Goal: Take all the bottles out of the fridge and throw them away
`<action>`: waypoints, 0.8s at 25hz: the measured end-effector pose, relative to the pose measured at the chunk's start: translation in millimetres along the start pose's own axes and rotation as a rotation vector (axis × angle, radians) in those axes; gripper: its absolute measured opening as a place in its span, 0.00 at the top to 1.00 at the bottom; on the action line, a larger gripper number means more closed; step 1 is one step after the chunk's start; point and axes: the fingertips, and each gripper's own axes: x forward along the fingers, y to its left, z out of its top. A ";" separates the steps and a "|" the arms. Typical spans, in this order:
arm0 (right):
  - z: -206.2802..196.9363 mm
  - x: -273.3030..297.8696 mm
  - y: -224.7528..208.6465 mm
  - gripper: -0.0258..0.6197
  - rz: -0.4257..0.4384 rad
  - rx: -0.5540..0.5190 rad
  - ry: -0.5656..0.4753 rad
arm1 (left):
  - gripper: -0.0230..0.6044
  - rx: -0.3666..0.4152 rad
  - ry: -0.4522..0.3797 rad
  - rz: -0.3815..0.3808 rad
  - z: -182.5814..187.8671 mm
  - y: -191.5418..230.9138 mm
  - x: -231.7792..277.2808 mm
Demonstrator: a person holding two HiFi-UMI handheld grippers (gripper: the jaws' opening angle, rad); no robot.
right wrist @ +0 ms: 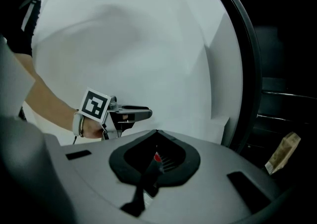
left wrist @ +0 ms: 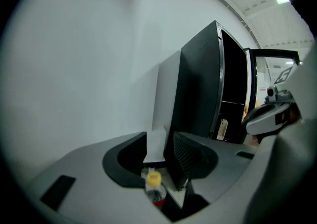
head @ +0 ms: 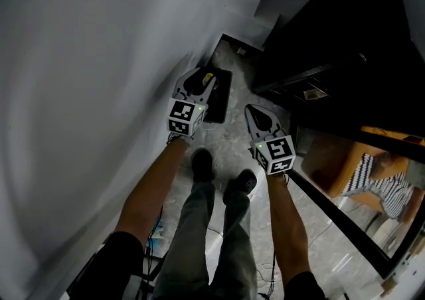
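**Holding a bottle [left wrist: 155, 191] outside the open fridge [head: 345, 40]**

A white wall [head: 80, 93] filled the whole side to the left of the fridge. It ran back to a white pillar [left wrist: 161, 104] that stood against the fridge's dark flank. The fridge was tall and black, its door swung open and dark shelves showing inside. Pale stone floor [head: 229, 143] lay in front of the fridge. On it, close to the wall and just short of the fridge's near corner, lay a flat black rectangle [head: 220, 103]; what it was could not be told.

The person stood facing the fridge with dark shoes [head: 202, 162] on the floor and both bare forearms reaching forward. The left tool [head: 198, 78] was on the wall side of the fridge, off the floor, and overlapped the black rectangle in the head view. Its jaws stood wide and were clamped on the bottle. The right tool [head: 252, 113] hung nearer the fridge's open front than the left one. Its jaws were pressed together with nothing held; a red fleck at the pads was too small to identify.

The bottle sat upright deep between the left tool's jaws, clear of the floor and outside the fridge. It had a yellow cap and a red band below the neck. A small pale packet [right wrist: 282, 151] rested on a shelf inside the fridge.
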 end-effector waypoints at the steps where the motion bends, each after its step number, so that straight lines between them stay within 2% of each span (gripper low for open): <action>1: -0.8 -0.5 0.3 0.95 0.001 0.000 0.001 | 0.71 0.000 0.005 0.002 -2.7 1.5 0.5; 13: -22.4 -14.0 -0.2 0.95 -0.005 0.040 0.027 | 0.71 -0.033 0.031 0.041 -22.9 -0.7 -19.9; 20: -27.3 -33.1 -3.8 0.95 -0.016 0.056 0.018 | 0.78 -0.048 0.050 0.056 -32.5 -11.5 -33.7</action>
